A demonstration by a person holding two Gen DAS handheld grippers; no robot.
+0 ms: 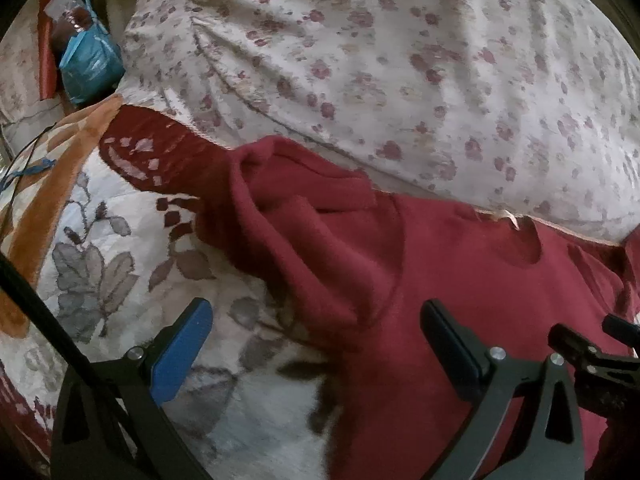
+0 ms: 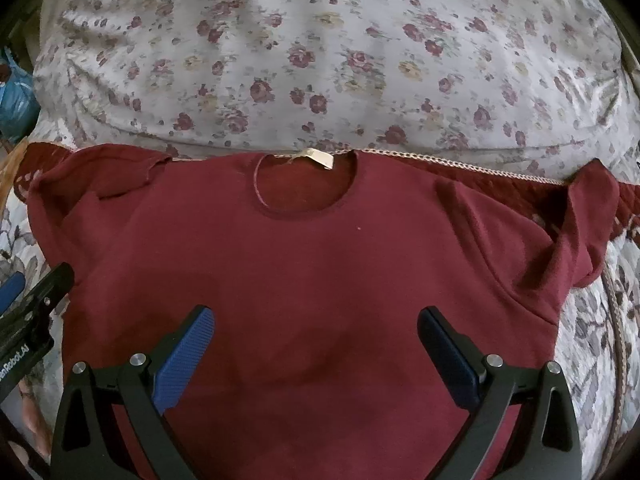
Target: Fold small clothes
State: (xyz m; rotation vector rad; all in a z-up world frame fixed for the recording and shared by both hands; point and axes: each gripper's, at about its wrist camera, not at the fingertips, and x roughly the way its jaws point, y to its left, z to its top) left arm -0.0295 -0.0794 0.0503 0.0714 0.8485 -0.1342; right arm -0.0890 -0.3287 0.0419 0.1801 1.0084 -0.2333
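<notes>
A dark red short-sleeved T-shirt point(image 2: 312, 272) lies spread flat on the bed, neck hole and white label point(image 2: 322, 159) towards the pillow. My right gripper point(image 2: 316, 322) hovers open over the shirt's chest, nothing between its blue pads. In the left wrist view the same T-shirt point(image 1: 460, 280) fills the lower right, its left sleeve point(image 1: 304, 216) bunched and folded over. My left gripper point(image 1: 316, 316) is open above the shirt's left edge, one finger over the blanket and the other over the red cloth. The left gripper point(image 2: 28, 300) also shows at the right wrist view's left edge.
A big floral pillow point(image 2: 320, 52) lies just behind the shirt's collar. A patterned blanket point(image 1: 120, 248) with grey leaves and an orange band covers the bed. A blue bag point(image 1: 90, 66) and a plastic bottle point(image 1: 66, 4) sit at the far left. A black cable point(image 1: 24, 280) crosses the left.
</notes>
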